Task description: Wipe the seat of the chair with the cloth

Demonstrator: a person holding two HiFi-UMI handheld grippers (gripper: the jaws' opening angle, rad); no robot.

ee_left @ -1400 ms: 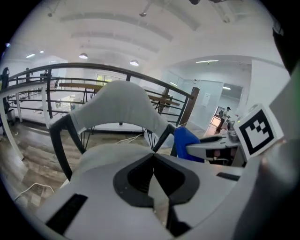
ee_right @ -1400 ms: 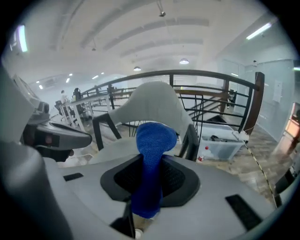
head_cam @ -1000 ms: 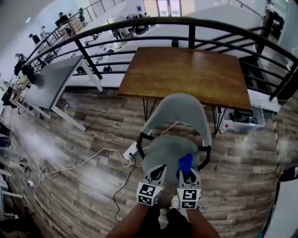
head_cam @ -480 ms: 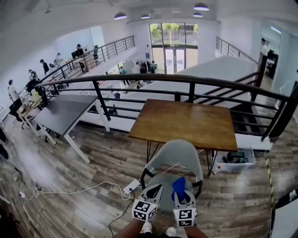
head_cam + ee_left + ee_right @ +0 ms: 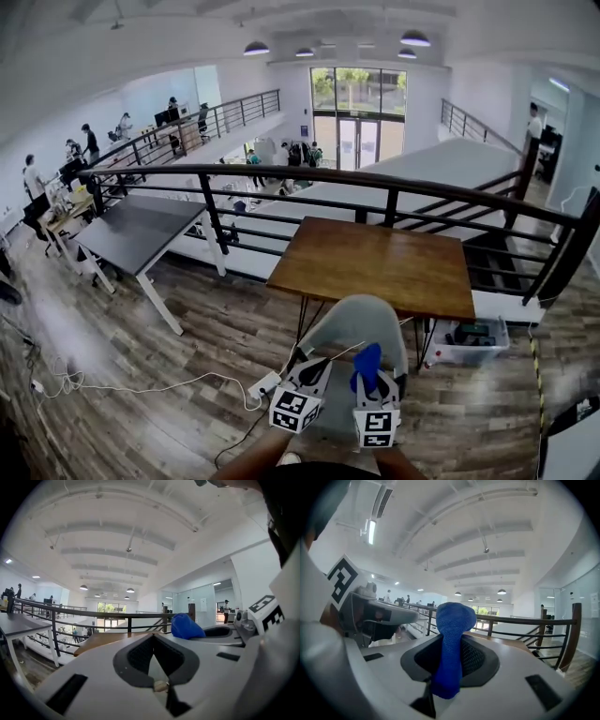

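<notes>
The grey chair [image 5: 361, 323] stands low in the head view, just in front of me, and both grippers hide most of its seat. My right gripper [image 5: 372, 377] is shut on the blue cloth [image 5: 367, 359], which sticks up out of the jaws [image 5: 452, 653]. Beside it, my left gripper [image 5: 312, 368] is shut with nothing between its jaws [image 5: 156, 660]. Both gripper views look out level over the railing towards the ceiling, so the chair is not in either. In the left gripper view the cloth [image 5: 186, 626] shows at the right.
A wooden table [image 5: 375, 267] stands right behind the chair, against a black railing [image 5: 375, 183]. A white power strip [image 5: 265, 382] with its cable lies on the floor at the left. A clear box [image 5: 473, 339] sits under the table's right end. A grey table [image 5: 131, 230] is further left.
The head view has swung up from looking down on the seat to looking out over the hall. Both grippers, and the cloth with them, now sit lower in the frame.
</notes>
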